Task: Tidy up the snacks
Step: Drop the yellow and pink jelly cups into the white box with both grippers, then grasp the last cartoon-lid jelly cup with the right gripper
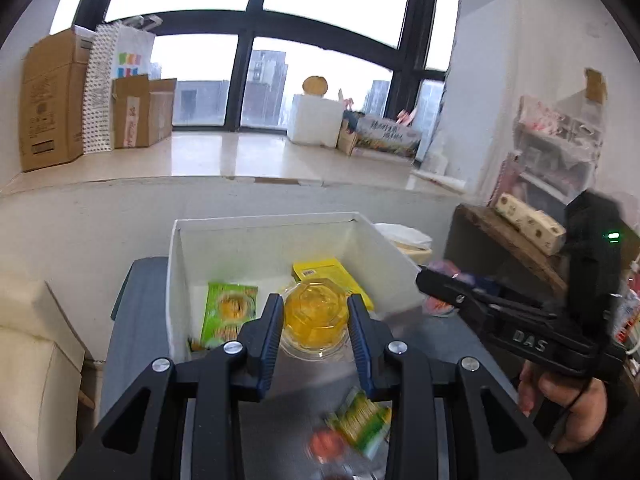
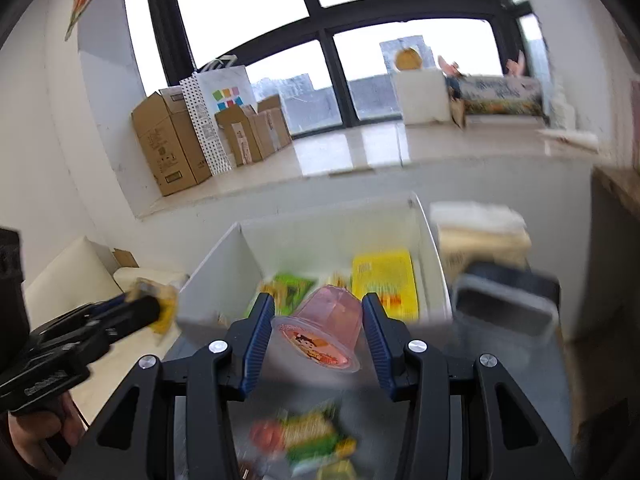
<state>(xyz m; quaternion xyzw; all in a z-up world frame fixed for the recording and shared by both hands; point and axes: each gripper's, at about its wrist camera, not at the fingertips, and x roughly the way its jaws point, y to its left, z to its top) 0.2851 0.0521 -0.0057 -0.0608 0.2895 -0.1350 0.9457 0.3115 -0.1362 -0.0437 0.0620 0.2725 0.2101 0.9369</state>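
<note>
The white box [image 1: 276, 240] sits at the far end of the grey table [image 1: 136, 320], already holding a green packet [image 1: 228, 312] and a yellow packet [image 1: 324, 272]; the left gripper [image 1: 316, 312] pinches a yellow jelly cup [image 1: 314, 316] near its rim; the right gripper [image 2: 318, 320] clamps a pink jelly cup [image 2: 320, 332], tilted; either slick cup could slip out short of the box, and both arriving together risks a collision.

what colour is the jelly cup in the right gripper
Pink, with a printed lid: the jelly cup shows best in the right wrist view.

Grey table [image 1: 132, 320] under white box [image 1: 176, 288], packets [image 1: 360, 420]
</note>
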